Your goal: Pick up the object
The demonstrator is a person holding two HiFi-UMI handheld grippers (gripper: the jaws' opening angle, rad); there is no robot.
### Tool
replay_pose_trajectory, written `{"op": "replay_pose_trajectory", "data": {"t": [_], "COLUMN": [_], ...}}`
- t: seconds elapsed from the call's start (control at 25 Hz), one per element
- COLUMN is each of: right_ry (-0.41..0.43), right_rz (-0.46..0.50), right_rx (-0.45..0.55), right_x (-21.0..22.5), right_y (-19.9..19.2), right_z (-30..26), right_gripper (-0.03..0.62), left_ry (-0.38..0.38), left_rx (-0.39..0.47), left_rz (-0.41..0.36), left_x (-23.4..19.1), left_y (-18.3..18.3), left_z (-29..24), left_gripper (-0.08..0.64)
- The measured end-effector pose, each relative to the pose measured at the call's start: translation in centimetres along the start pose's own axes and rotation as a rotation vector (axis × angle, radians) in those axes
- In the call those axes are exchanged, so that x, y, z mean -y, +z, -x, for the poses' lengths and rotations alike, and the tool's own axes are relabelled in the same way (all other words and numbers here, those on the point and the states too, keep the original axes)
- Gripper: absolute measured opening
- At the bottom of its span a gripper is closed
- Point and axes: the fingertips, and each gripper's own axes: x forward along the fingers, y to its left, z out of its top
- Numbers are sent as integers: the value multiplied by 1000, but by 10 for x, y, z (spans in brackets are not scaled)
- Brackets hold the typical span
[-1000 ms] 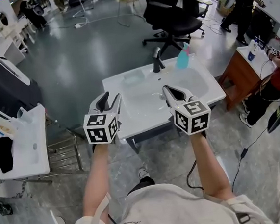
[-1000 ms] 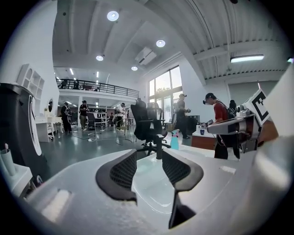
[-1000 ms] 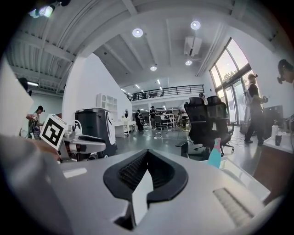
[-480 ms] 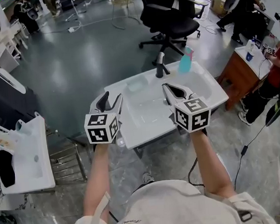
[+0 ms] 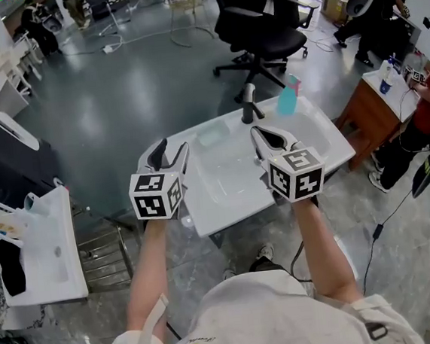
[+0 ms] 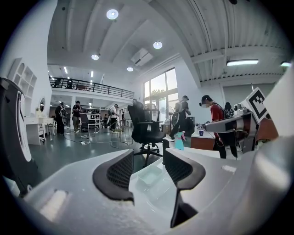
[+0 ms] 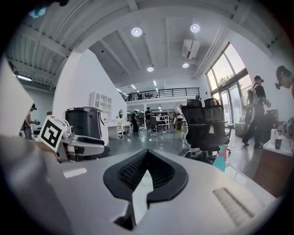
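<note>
Our left gripper (image 5: 170, 150) is opening its jaws, with nothing between them; our right gripper (image 5: 266, 136) is closed and empty. The object, we think the pale tray (image 5: 213, 134), lies on the white sink (image 5: 321, 138) near the faucet (image 5: 249, 102), well ahead. We should bring the left jaws around its edges before closing.

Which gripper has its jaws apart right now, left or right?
The left gripper: its black ribbed jaws stand apart and are opening, nothing between them. The right gripper has jaws meeting at the tips.
</note>
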Motion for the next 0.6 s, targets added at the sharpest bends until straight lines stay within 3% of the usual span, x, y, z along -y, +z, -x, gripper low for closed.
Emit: {"op": "replay_pose_trajectory", "data": {"t": [0.6], "right_ry": [75], "right_rz": [-9], "right_rx": [33], "right_x": [76], "right_y": [17], "right_z": [-77], "right_gripper": [3], "left_ry": [86], "left_rx": [-7], "left_rz": [-20], "left_x": [-19], "left_y": [19], "left_z": [-85], "left_gripper": [216]}}
